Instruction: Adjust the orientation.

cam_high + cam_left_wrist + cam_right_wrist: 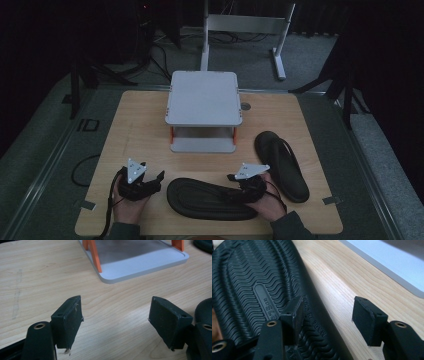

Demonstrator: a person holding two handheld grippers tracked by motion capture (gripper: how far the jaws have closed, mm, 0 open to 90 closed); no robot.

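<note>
Two black flip-flops lie on the wooden table. One flip-flop lies sole up near the front edge; its ribbed sole reads "MADE IN CHINA". The other flip-flop lies strap up at the right. My right gripper is open at the near flip-flop's right end: one jaw is over the sole, the other over bare wood, with the sole's edge between them. My left gripper is open just left of that flip-flop, with only wood between its jaws.
A small white two-tier shelf with orange legs stands at the middle back of the table. A grey metal frame stands on the floor behind. Cables lie on the floor at the left.
</note>
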